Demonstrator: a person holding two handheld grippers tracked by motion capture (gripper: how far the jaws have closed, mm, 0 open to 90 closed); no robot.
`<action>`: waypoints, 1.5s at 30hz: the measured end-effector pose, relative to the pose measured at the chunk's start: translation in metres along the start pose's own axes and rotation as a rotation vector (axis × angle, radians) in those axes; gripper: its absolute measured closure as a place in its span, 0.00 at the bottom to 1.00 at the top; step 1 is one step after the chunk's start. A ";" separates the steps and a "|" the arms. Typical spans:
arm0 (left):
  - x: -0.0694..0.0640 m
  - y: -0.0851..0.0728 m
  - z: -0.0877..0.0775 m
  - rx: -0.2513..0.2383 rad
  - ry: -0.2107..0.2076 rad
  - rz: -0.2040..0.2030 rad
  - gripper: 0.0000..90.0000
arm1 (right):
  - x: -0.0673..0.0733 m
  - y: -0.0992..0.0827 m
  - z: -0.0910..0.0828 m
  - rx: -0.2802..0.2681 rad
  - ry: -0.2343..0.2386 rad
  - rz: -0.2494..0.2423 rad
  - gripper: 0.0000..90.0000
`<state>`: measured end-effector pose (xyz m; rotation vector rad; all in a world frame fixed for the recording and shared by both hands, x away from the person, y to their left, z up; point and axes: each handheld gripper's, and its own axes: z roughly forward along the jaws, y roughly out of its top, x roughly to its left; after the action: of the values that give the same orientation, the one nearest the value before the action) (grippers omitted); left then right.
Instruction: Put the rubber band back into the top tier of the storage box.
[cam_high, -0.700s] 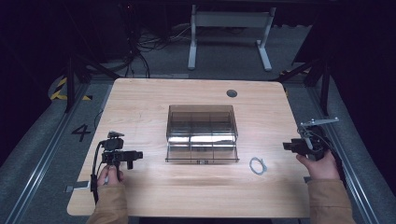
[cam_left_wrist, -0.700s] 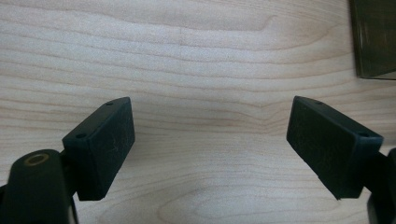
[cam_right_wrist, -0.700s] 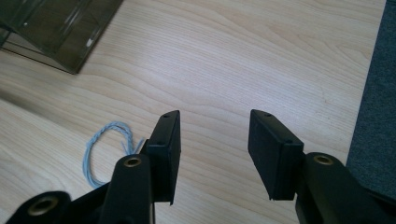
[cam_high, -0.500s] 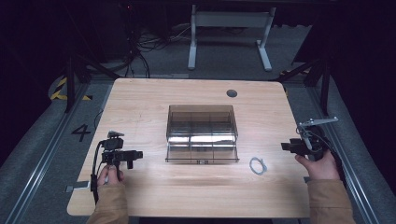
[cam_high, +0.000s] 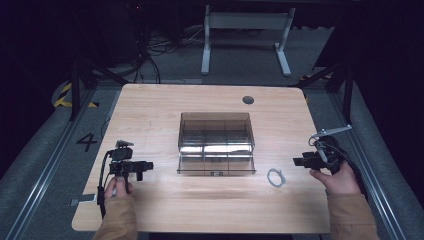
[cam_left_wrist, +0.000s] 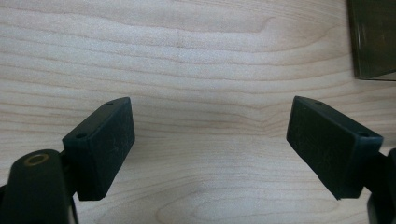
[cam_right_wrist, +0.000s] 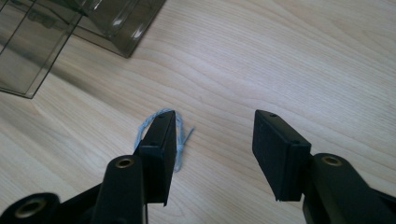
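On the wooden table (cam_high: 165, 107) — clear compartmented box (cam_high: 216, 142), contents unclear — both tongs spread.

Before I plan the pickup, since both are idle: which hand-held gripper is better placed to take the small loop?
Right. The right hand-held gripper is open and nearer the loop, which shows beside its jaw. The left hand-held gripper sits beyond the box.

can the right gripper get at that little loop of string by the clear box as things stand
Probably yes. The right gripper has its jaws open and points toward the string loop, which lies flat on bare table, apart from the clear box, with nothing between.
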<state>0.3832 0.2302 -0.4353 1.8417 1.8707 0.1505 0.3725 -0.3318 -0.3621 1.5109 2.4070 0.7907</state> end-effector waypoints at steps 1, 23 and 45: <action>0.000 0.000 0.000 -0.001 0.001 -0.003 0.18 | 0.001 0.000 0.001 0.004 0.003 -0.003 0.56; -0.001 0.001 0.001 -0.002 -0.007 -0.004 0.18 | 0.017 0.004 0.015 0.026 0.083 -0.026 0.57; 0.000 0.001 0.000 -0.004 -0.016 -0.002 0.18 | 0.023 0.000 0.056 0.112 0.025 -0.020 0.60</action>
<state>0.3844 0.2301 -0.4345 1.8326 1.8603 0.1386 0.3861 -0.2922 -0.4066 1.5229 2.5193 0.6844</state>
